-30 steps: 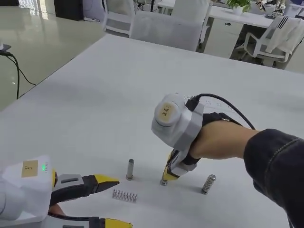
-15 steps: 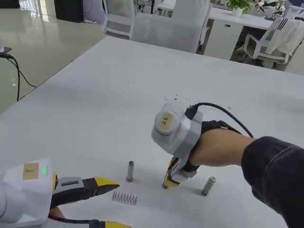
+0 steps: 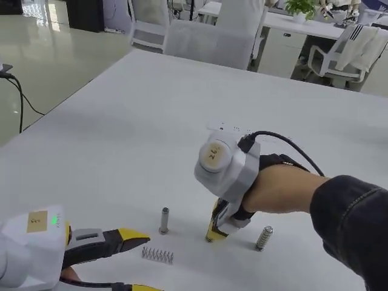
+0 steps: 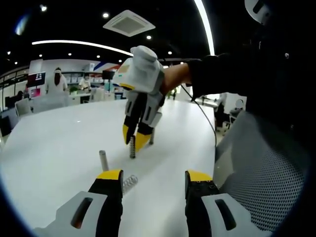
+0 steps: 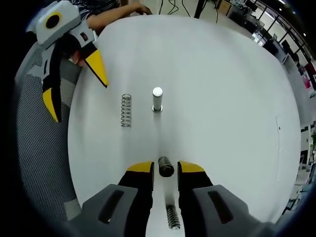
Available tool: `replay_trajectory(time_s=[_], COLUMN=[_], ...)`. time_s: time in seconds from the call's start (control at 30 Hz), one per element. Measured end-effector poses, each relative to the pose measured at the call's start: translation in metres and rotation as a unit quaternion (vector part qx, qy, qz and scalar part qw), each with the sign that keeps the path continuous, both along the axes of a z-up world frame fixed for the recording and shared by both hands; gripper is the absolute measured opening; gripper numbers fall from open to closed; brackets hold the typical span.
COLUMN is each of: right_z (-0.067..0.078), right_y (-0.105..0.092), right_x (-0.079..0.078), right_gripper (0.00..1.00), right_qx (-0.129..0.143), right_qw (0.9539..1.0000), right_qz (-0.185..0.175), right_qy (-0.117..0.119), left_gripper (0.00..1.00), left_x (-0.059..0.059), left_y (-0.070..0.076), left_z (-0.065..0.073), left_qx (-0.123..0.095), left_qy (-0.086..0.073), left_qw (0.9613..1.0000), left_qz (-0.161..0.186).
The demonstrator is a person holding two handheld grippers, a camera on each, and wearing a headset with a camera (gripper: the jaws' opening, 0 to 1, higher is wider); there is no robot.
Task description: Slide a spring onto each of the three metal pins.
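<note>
So right gripper straddled the middle sprung pin, couldn't tell if pinching; left gripper sat jaws apart; loose spring lay at 9 o'clock of bare pin.

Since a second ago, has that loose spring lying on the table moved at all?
No. The loose spring lies just as near the bare pin as before.

Right gripper points straight down, jaws narrowly parted, right hand wrapped around it. Left gripper held low and level, jaws wide apart.
</note>
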State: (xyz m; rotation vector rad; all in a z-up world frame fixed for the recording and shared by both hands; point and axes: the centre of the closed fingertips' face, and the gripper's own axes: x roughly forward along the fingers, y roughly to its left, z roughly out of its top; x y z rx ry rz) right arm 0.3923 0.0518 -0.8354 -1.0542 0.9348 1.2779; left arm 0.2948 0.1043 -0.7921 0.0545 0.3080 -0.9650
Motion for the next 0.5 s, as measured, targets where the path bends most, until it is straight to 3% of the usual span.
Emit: replay_trajectory(time_s=[0.2,0.5], right_z=[0.012,0.011], right_y=[0.015,0.036], right_x=[-0.010,-0.036], right_gripper=[0.17,0.16], right_qx=[0.019,0.027], right_qw=[0.9997,0.9985], right_qz=[0.015,0.047], right_qy=[-0.010,0.001], left_gripper=[0.45,0.44], left_x=[0.000,0.000], left_y=[0.000,0.000], left_z=[-0.001,-0.001], left_qx=[0.002,0.003], left_qy=[0.001,0.000], left_qw=[1.0000,1.0000], left_qz=[-0.001,0.001])
